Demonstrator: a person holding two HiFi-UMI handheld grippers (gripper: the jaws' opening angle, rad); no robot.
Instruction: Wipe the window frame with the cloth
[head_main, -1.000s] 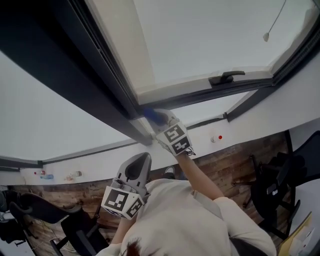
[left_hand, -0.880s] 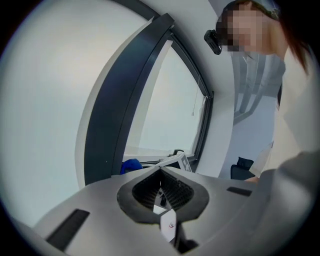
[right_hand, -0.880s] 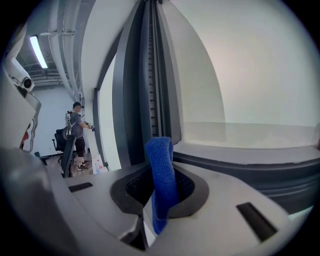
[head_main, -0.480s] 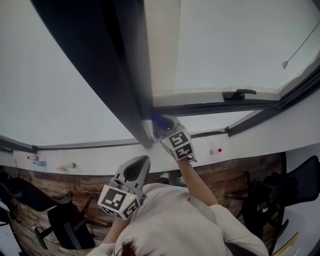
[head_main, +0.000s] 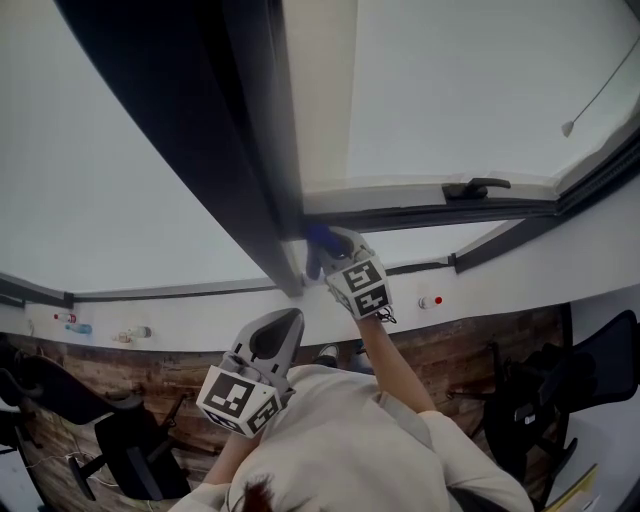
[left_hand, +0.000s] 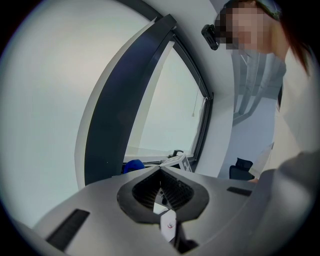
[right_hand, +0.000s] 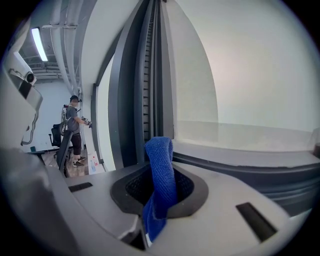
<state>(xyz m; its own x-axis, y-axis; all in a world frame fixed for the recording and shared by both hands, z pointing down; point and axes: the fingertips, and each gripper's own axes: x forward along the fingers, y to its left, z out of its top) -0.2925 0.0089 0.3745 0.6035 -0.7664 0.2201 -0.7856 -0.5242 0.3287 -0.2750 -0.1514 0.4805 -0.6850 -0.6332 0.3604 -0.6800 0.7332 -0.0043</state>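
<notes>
Cloth (right_hand: 159, 182) sits pinched in right gripper (head_main: 324, 247) jaws at window frame (head_main: 252, 150); left gripper (left_hand: 160, 172) jaws closed.

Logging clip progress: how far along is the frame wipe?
Done: the blue cloth is picked up, with the right gripper shut on it. In hand: the cloth sits at a lower corner of the window frame; whether it touches is unclear. Left: no wiped or dirty patches show, so the remaining stretch can't be judged. The left gripper hangs low, shut and empty.
</notes>
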